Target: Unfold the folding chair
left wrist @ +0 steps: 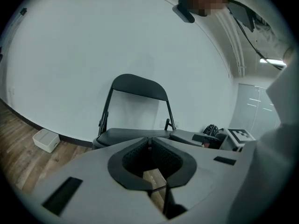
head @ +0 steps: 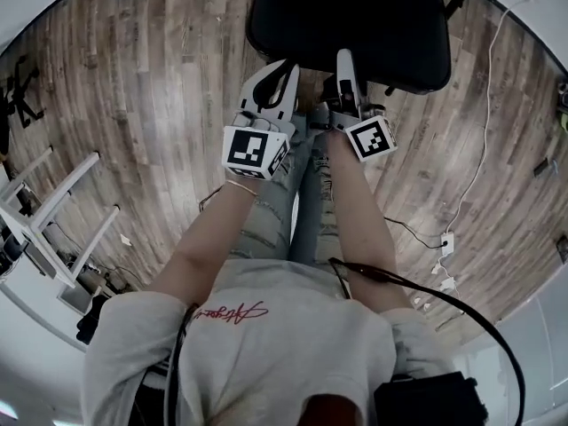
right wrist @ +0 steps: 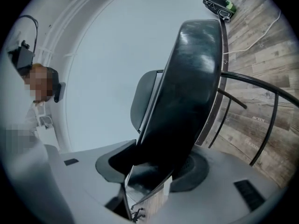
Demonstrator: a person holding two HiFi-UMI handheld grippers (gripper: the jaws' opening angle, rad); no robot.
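The black folding chair [left wrist: 135,85] stands against a white wall with its backrest up and its seat [left wrist: 126,135] lying flat. In the head view the seat [head: 355,16] is just ahead of both grippers. My left gripper [left wrist: 150,141] is shut with nothing between its pads; it hovers before the seat's front edge [head: 277,71]. My right gripper [right wrist: 154,164] has the padded seat [right wrist: 187,92] filling the gap between its wide-set jaws, both pads against it. In the head view the right gripper [head: 344,67] reaches over the seat's front edge.
Wooden floor all round. A white metal rack [head: 53,211] stands at the left, and a white cable [head: 484,140] with a power strip [head: 446,242] lies at the right. A small white box [left wrist: 45,140] sits by the wall. The person's legs [head: 302,202] are right behind the grippers.
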